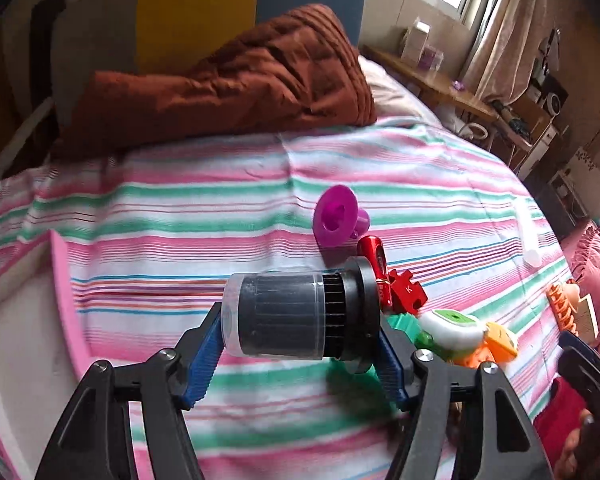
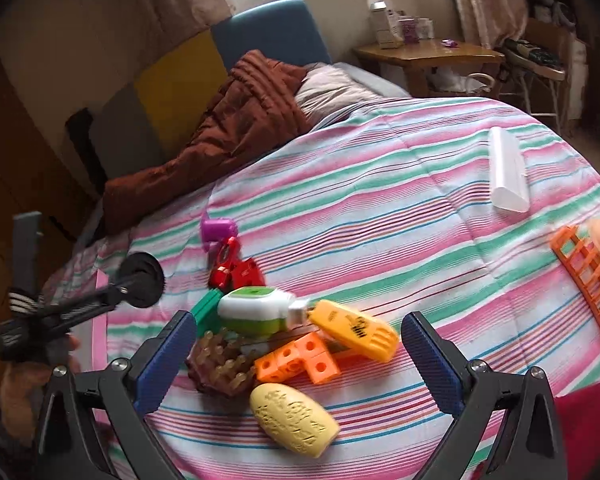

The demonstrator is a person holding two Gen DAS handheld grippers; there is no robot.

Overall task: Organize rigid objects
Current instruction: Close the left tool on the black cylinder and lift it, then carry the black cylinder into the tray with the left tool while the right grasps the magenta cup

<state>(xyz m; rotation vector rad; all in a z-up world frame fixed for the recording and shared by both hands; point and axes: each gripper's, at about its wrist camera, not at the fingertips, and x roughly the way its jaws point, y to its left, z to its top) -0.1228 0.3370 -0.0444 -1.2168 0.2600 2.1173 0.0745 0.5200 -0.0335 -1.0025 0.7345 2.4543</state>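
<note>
My left gripper (image 1: 298, 330) is shut endwise on a black cylinder with a clear cap (image 1: 280, 312), its blue pads on both ends, held above the striped bedspread (image 1: 220, 208). The right wrist view shows that cylinder's black end disc (image 2: 142, 280) at the left. My right gripper (image 2: 298, 322) is open above a toy pile: a white-and-green container (image 2: 256, 310), a yellow-orange piece (image 2: 356, 330), orange cube blocks (image 2: 300, 360), a brown brush (image 2: 220, 364) and a yellow oval (image 2: 292, 420). A purple cup (image 1: 336, 216), a red tube (image 1: 376, 264) and a red puzzle piece (image 1: 408, 292) lie just beyond.
A pink-rimmed box (image 1: 64, 288) sits at the left bed edge. A brown blanket (image 1: 228, 80) is piled at the head. A white tube (image 2: 508, 168) and an orange rack (image 2: 584, 272) lie at the right. A wooden side table (image 2: 428, 56) stands beyond the bed.
</note>
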